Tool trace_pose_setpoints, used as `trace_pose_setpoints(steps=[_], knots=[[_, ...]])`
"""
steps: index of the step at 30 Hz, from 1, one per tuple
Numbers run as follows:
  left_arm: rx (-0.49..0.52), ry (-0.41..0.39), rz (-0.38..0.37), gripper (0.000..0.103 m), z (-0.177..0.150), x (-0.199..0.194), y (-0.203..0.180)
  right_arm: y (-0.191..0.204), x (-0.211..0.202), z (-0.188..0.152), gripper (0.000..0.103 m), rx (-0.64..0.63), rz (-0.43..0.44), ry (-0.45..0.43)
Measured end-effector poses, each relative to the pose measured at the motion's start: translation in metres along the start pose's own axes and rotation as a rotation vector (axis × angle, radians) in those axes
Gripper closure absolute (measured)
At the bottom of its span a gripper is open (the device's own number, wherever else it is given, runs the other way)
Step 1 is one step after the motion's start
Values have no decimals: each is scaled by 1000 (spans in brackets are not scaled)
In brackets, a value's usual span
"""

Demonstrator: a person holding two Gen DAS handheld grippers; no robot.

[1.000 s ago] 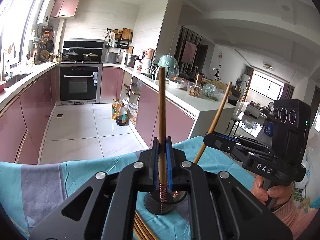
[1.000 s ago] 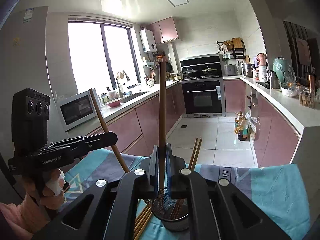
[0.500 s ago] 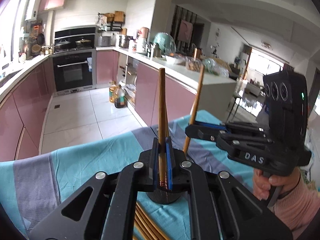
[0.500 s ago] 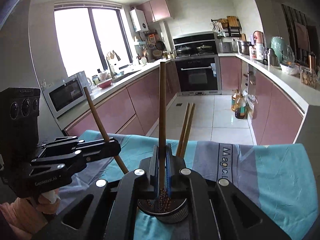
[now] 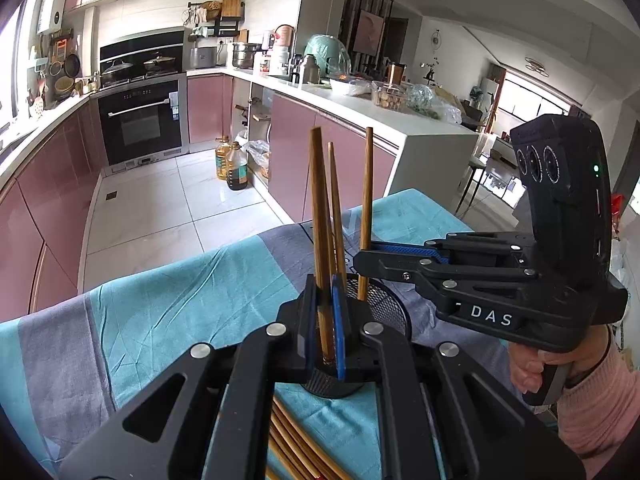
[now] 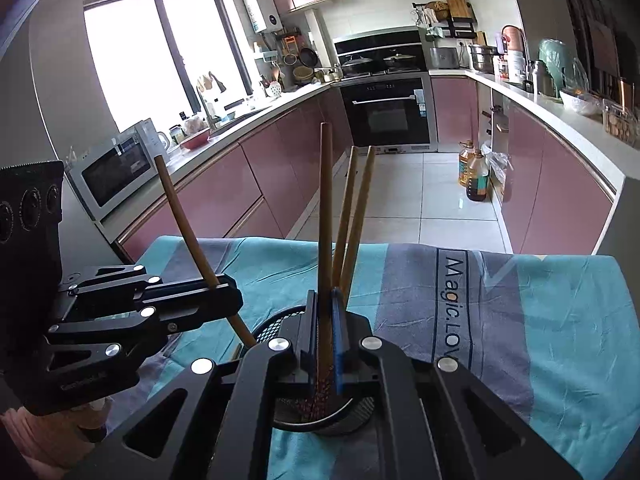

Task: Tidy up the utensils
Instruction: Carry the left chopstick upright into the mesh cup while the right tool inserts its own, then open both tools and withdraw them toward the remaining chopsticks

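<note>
1. My left gripper [image 5: 324, 320] has its fingers pinching one upright chopstick [image 5: 320, 240] low on its shaft, above the mesh holder [image 5: 384, 308]; it looks light, stiff and slick.
2. My right gripper [image 6: 325, 332] pinches another chopstick [image 6: 325, 220], tip inside the holder.
3. Two chopsticks [image 6: 356, 216] lean inside it already.

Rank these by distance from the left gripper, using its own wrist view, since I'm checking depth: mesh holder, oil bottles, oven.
1. Mesh holder, on the cloth just past the left gripper.
2. Oil bottles, on the floor, mid-kitchen.
3. Oven, far wall, left.
</note>
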State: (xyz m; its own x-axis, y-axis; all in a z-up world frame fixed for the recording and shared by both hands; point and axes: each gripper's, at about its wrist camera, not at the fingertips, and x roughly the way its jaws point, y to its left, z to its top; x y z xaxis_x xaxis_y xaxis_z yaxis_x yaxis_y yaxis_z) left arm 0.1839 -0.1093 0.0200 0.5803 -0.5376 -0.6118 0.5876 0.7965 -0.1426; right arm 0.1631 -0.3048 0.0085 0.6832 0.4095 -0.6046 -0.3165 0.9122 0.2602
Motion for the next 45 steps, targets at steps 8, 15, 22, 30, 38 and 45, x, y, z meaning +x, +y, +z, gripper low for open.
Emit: trace_pose_setpoints(steps=[8, 15, 22, 30, 38, 45], knots=[[-27, 20, 17, 92, 0, 12, 7, -5, 6, 1, 94, 24, -22, 1], [-58, -24, 32, 77, -14, -9, 13, -4, -5, -4, 88, 27, -22, -33], [-68, -88, 92, 72, -45, -51, 28, 18, -37, -22, 78, -46, 57, -77], [-98, 35, 159, 71, -109, -50, 44, 54, -26, -70, 77, -119, 160, 53], [-195, 154, 151, 71, -159, -22, 58, 63, 17, -103, 77, -73, 159, 190], [-192, 192, 152, 71, -163, -6, 54, 66, 37, -117, 77, -49, 113, 242]])
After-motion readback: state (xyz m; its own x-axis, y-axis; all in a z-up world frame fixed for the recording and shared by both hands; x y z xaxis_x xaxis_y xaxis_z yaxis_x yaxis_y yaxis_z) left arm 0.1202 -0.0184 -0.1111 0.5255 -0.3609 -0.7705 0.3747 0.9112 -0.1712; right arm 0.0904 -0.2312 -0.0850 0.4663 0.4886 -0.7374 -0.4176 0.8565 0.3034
